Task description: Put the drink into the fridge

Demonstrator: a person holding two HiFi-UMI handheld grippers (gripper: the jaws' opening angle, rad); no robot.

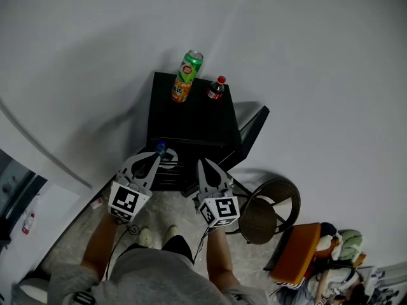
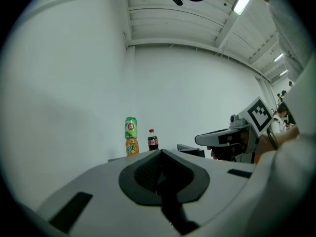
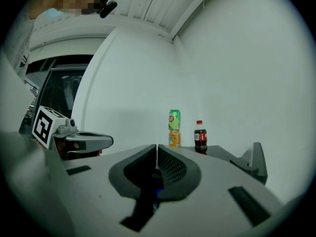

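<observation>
Both the left gripper [image 1: 156,153] and right gripper [image 1: 203,164] are hovering empty, fingers [image 3: 143,166] closed, short of the fridge [image 1: 191,116], so one likely needs opening before squaring onto the cola bottle [image 1: 216,88].

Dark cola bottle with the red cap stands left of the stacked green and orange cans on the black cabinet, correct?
No. The dark red-capped cola bottle stands right of the stacked green and orange cans on the black cabinet; the head view shows it.
</observation>
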